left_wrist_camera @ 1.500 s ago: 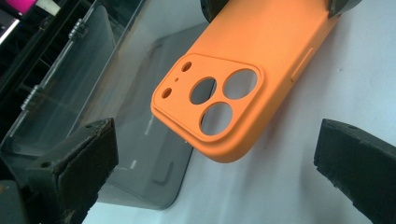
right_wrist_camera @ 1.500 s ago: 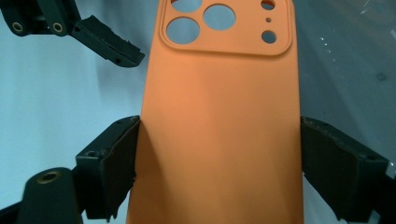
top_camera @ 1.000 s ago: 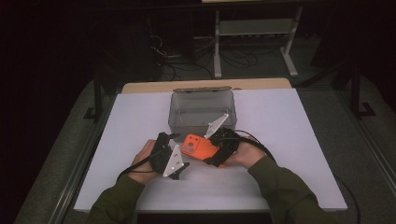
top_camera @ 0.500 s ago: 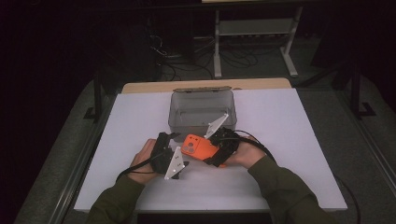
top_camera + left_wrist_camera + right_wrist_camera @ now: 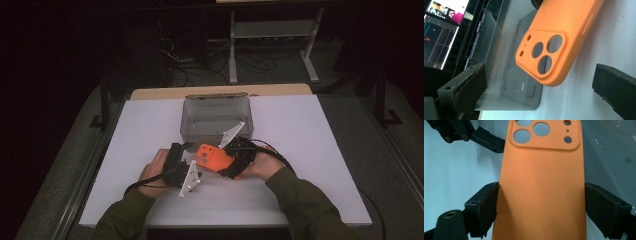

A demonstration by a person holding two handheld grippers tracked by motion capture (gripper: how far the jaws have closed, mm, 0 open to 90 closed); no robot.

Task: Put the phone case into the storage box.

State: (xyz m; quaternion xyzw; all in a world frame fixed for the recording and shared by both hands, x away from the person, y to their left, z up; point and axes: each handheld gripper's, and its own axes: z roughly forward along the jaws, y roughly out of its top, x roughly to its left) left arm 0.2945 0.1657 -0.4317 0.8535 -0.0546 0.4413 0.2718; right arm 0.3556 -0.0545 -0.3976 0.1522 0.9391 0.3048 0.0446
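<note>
The right tongs clench the orange silicone phone case by its long edges at frame centre, above the white worktop. The left tongs stand released around its camera end. Soft silicone could buckle and slip free.

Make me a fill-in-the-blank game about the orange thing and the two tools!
1. The right tool is shut on the ______ phone case.
2. The left tool has its jaws ______, with nothing gripped.
3. The case's camera end has ______ big round holes.
4. Behind the case stands a clear plastic ______ on the white table.

Missing words: orange; open; three; box
</note>
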